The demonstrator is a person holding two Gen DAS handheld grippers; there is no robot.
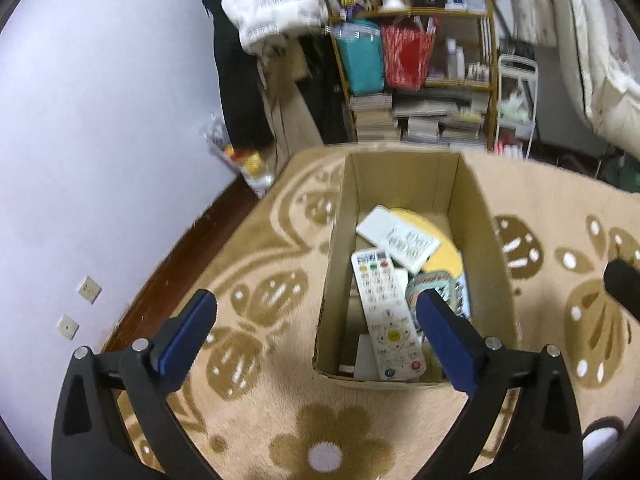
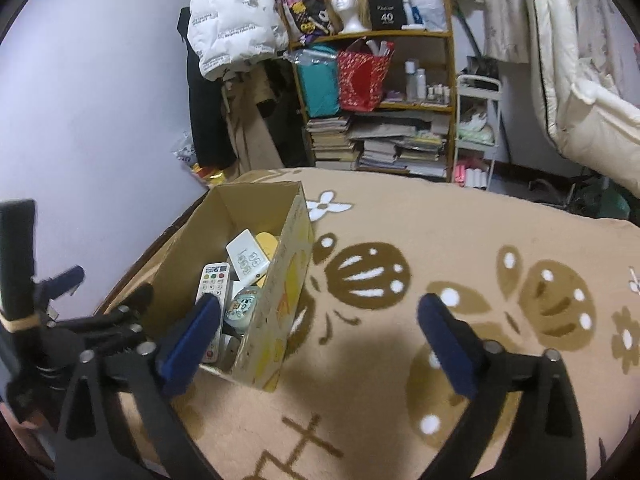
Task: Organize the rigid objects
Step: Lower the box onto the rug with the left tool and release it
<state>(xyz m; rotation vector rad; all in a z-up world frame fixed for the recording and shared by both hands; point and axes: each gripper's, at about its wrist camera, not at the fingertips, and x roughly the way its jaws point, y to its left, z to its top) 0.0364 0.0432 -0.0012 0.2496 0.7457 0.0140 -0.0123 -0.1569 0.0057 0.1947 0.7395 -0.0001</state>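
We hold both tongs wide apart and empty: left tongs [image 1: 316,316] above the cardboard box [image 1: 336,248], right tongs [image 2: 320,316] over bare blanket [image 2: 460,232]. The remote [image 1: 384,312] already lies inside, so collecting seems finished; next, check for strays.

My left wrist camera is looking down from close above into the open brown cardboard box [image 1: 404,184] on the beige flower-patterned blanket [image 1: 260,400]. My right wrist camera is facing the same way from further right, seeing that box [image 2: 276,280] obliquely. Both are sharing the cluttered wooden bookshelf [image 1: 490,60] behind.
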